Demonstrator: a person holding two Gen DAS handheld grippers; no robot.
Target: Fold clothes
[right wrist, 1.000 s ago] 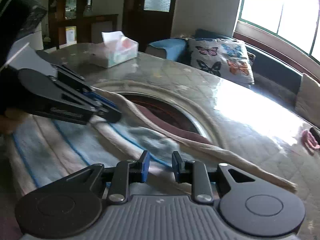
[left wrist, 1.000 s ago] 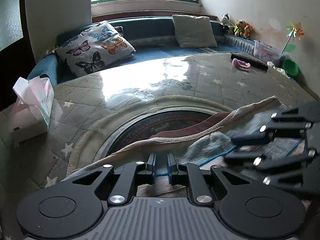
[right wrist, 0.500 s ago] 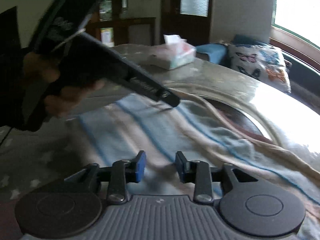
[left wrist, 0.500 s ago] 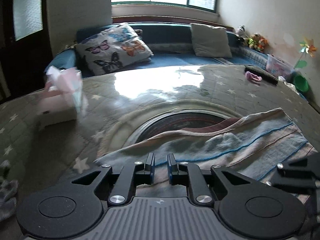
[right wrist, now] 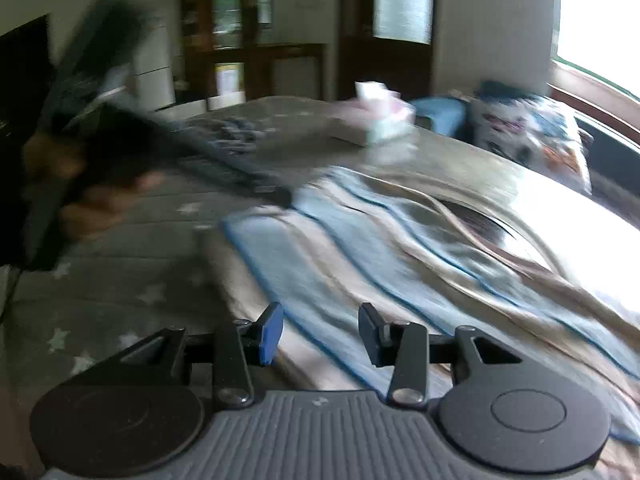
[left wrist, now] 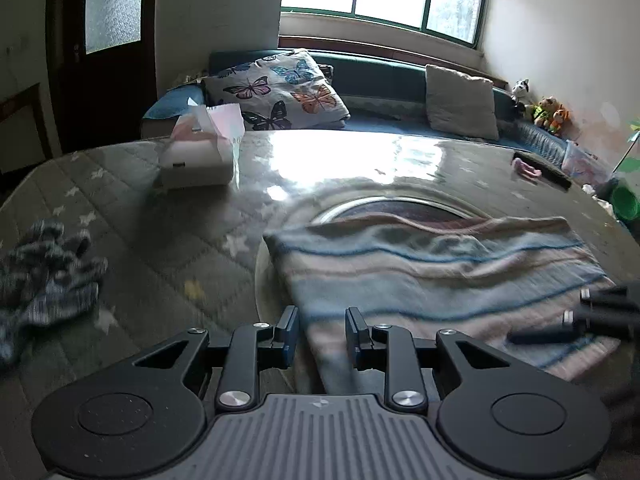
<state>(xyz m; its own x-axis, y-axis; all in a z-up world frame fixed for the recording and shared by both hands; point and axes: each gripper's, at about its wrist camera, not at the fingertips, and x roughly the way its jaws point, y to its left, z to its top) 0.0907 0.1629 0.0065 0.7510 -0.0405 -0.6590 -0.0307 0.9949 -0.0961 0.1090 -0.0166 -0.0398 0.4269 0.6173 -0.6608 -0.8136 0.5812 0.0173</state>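
Note:
A striped cloth [left wrist: 436, 272] in light blue, beige and pink lies spread on the table, also in the right wrist view [right wrist: 400, 248]. My left gripper [left wrist: 322, 334] is open and empty, its fingers just above the cloth's near left edge. My right gripper [right wrist: 320, 332] is open and empty over the cloth's near edge; it also shows at the right of the left wrist view [left wrist: 576, 324]. The left gripper shows blurred at the left of the right wrist view [right wrist: 248, 180], held by a hand.
The table has a grey quilted star-pattern cover [left wrist: 120, 216]. A tissue box [left wrist: 200, 156] stands at the far left. A crumpled blue-grey garment [left wrist: 44, 272] lies at the left edge. A pink item and dark bar [left wrist: 536, 168] lie far right. A sofa with a butterfly pillow [left wrist: 280, 88] is behind.
Both grippers have opened and let go of the cloth, which now lies flat. Both have pulled back toward the near edge, and the left view has swung left.

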